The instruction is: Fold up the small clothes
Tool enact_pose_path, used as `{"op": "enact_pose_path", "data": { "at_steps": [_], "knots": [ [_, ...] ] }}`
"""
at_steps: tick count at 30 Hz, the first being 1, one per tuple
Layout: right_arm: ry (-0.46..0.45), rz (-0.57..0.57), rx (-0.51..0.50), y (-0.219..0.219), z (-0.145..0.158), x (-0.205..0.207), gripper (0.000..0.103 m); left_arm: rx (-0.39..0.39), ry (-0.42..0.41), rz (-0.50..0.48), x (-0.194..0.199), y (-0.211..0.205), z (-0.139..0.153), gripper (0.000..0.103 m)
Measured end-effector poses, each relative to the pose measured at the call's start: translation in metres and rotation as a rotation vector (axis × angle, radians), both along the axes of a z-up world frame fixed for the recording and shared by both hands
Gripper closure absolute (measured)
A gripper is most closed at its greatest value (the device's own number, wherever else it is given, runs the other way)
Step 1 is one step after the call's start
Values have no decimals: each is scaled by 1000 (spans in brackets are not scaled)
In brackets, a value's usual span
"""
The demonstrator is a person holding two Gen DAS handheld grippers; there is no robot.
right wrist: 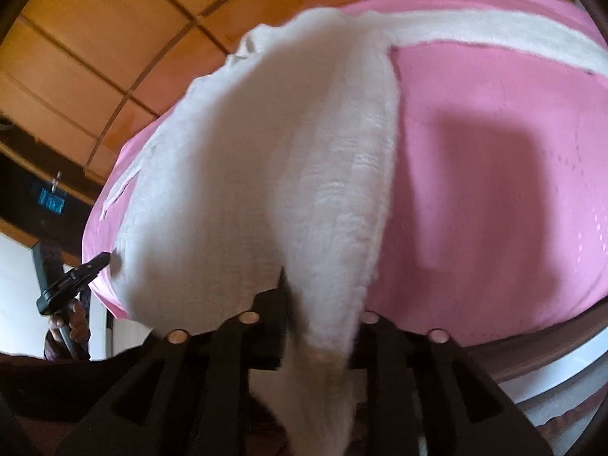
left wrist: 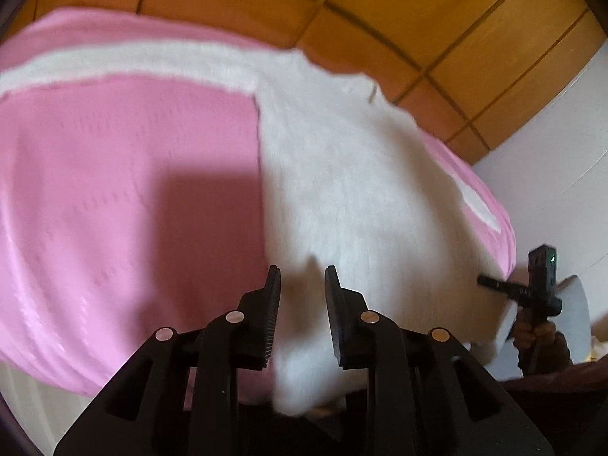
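A white fuzzy garment (left wrist: 342,174) lies spread over a pink cloth (left wrist: 125,174) on the surface. My left gripper (left wrist: 302,292) has its jaws a little apart with the garment's near edge running between them; whether they pinch it is unclear. The other gripper (left wrist: 532,288) shows at the right of the left wrist view, at the garment's far corner. In the right wrist view the white garment (right wrist: 266,174) hangs bunched over my right gripper (right wrist: 323,304), which is shut on its near edge. The left gripper (right wrist: 81,273) shows at the left there, touching the garment's corner.
The pink cloth (right wrist: 494,174) covers the work surface, with a white strip (right wrist: 494,34) across its far side. An orange tiled floor (left wrist: 380,11) lies beyond. A white wall (left wrist: 562,159) is at the right of the left wrist view.
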State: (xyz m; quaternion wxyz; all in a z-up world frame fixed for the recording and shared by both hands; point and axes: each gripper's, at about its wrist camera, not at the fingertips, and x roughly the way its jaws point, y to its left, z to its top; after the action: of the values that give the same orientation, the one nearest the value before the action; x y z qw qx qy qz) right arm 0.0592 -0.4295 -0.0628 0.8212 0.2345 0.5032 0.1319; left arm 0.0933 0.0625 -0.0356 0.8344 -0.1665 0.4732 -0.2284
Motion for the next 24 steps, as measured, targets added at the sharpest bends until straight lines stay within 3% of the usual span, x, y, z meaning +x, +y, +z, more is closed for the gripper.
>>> {"op": "enact_pose_path", "data": {
  "at_steps": [1,2,3,4,7,11,15,22,23,24],
  "knots": [
    [-10,-28,0,-6,2,1,78,7,-34,18,3,1,9,64],
    [-20,-62,9,-15,4,3,68,13,-57,31,4,1,13,45],
    [-33,-113,19,-29,6,6,60,22,-89,48,6,0,18,39],
    [-44,-165,20,-42,9,8,60,36,-128,62,10,-3,24,35],
    [-64,-359,43,-94,9,21,60,51,-156,78,29,-19,28,35],
    [-60,-650,80,-174,-5,41,60,68,-124,84,52,-44,21,34],
    [-41,-875,76,-237,-18,61,65,139,-133,61,64,-71,13,34],
    [-64,-1040,179,-299,-23,95,62,223,-81,26,78,-87,-11,34],
    [-58,-1048,159,-304,-23,99,64,222,-69,32,80,-86,-13,34],
    [-39,-1061,95,-309,-20,107,75,217,-59,39,81,-84,-16,34]
  ]
}}
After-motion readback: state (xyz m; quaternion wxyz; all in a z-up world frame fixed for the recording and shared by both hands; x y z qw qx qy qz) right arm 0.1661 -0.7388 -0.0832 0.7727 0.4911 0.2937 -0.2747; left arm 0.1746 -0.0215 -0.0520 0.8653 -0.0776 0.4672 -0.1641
